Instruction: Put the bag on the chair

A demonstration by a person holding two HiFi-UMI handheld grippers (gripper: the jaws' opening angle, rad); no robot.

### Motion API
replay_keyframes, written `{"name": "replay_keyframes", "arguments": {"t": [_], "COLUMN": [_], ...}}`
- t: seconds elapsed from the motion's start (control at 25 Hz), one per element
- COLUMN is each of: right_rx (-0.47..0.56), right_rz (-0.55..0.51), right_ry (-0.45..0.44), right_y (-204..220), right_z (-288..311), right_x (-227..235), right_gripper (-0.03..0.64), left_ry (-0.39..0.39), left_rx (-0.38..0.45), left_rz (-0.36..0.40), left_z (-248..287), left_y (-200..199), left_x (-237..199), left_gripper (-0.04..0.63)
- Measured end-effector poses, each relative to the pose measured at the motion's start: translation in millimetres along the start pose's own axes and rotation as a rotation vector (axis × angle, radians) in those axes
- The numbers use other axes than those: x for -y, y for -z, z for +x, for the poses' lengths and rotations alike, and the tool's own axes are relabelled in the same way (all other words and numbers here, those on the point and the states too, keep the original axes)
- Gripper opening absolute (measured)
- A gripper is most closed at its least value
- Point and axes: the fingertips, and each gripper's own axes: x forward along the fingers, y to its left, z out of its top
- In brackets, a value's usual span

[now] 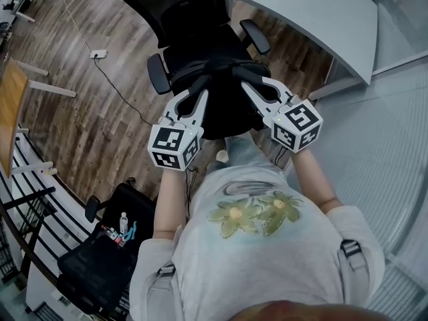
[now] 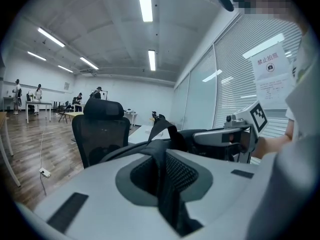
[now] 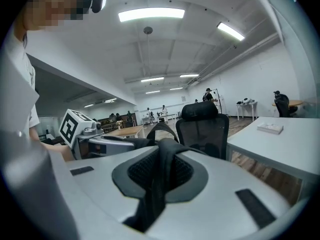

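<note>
A black bag [image 1: 221,109] hangs between my two grippers, just in front of a black office chair [image 1: 194,19]. In the head view its dark body merges with the chair seat, so I cannot tell whether it touches. My left gripper [image 1: 200,89] is shut on one black strap [image 2: 167,184]. My right gripper [image 1: 249,85] is shut on another strap [image 3: 161,176]. Both gripper views face the chair's mesh backrest [image 2: 102,134] [image 3: 202,129], with the headrest above it. The armrests [image 1: 158,72] stick out on either side of the bag.
A white desk [image 1: 314,12] stands right of the chair, close to its right armrest. A cable with a power strip [image 1: 98,53] lies on the wooden floor at left. A wooden table [image 1: 10,105] and a second black chair [image 1: 100,253] with a bottle are behind at left.
</note>
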Motion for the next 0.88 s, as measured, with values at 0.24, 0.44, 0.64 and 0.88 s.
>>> {"name": "replay_keyframes", "arguments": {"t": [0.24,0.44,0.64,0.88], "right_rx": [-0.017,-0.037,-0.034,-0.035], "right_rz": [0.002,0.014,0.02,0.008], "right_ry": [-0.015,-0.025,-0.027,-0.042], "right_y": [-21.6,-20.3,-30.8,-58.5], "right_z": [33.3,54.1,80.0,112.8], "right_x": [25.9,39.9,61.0,91.6], "right_gripper": [0.046,0.046,0.046,0.046], "left_ry": [-0.002,-0.009,-0.008,-0.018], "left_rx": [-0.013,-0.023,-0.029,-0.003], "left_rz": [-0.016,-0.027,-0.02,-0.015], "left_z": [26.6,42.8,65.1,97.5], "left_y": [-22.5,-22.2,-34.4,-64.3], "left_x": [-29.2,-48.1,-72.0,-101.7], "left_gripper": [0.057,0.057,0.057,0.057]}}
